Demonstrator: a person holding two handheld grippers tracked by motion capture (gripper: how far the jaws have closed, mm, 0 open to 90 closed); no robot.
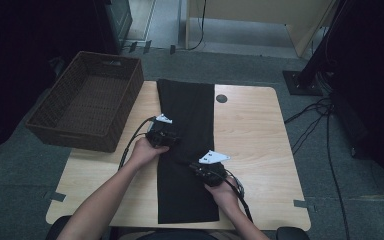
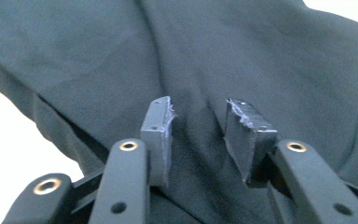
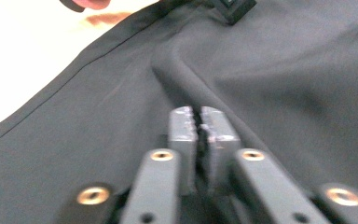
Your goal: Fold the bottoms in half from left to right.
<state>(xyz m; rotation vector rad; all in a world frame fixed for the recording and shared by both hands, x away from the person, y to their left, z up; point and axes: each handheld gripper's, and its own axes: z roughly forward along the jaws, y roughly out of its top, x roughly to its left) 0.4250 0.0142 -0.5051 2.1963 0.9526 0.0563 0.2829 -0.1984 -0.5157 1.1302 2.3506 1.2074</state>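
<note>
A long black garment (image 1: 187, 110) lies flat down the middle of the wooden table (image 1: 252, 132), from the far edge to the near edge. My left gripper (image 1: 166, 139) rests on its left edge about halfway along. In the left gripper view, the left gripper (image 2: 199, 112) stands open over the dark cloth (image 2: 261, 56), nothing between its pads. My right gripper (image 1: 200, 169) sits on the garment's right half, nearer me. In the right gripper view, the right gripper (image 3: 199, 114) is shut on a raised ridge of the cloth (image 3: 284, 70).
A dark wicker basket (image 1: 87, 100) stands at the table's far left corner, overhanging the edge. A round cable hole (image 1: 221, 98) lies just right of the garment at the back. Cables (image 1: 320, 120) trail over the floor on the right.
</note>
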